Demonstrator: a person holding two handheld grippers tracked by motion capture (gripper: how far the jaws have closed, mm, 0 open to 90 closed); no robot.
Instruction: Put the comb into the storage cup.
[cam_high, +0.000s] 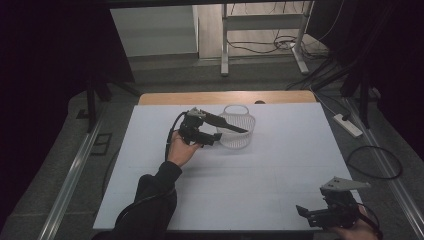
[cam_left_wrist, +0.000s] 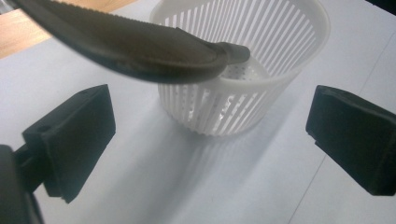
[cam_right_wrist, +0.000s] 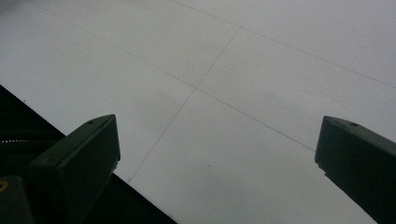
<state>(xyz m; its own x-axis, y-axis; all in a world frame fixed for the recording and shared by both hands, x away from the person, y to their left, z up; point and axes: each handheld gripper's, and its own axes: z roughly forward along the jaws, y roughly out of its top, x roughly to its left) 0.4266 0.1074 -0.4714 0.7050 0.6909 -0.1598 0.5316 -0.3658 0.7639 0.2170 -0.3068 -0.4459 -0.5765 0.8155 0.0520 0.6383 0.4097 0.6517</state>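
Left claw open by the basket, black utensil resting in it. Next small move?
Probably back the left claw straight off: its jaws stand wide apart, gripping nothing, and the black utensil already rests with its tip inside the white slotted basket, leaning on the rim.

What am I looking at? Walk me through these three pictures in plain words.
There is no machine here. A person holds a hand-held grasping tool in each hand at a white table. The high view looks down from above the person. The two gripper views come from cameras riding on the tools, looking along their black jaws. A white slotted basket stands on the table, with one end of a black utensil inside it. The left tool is beside the basket, jaws open and holding nothing. The right tool is at the near right edge of the table, also open and holding nothing.
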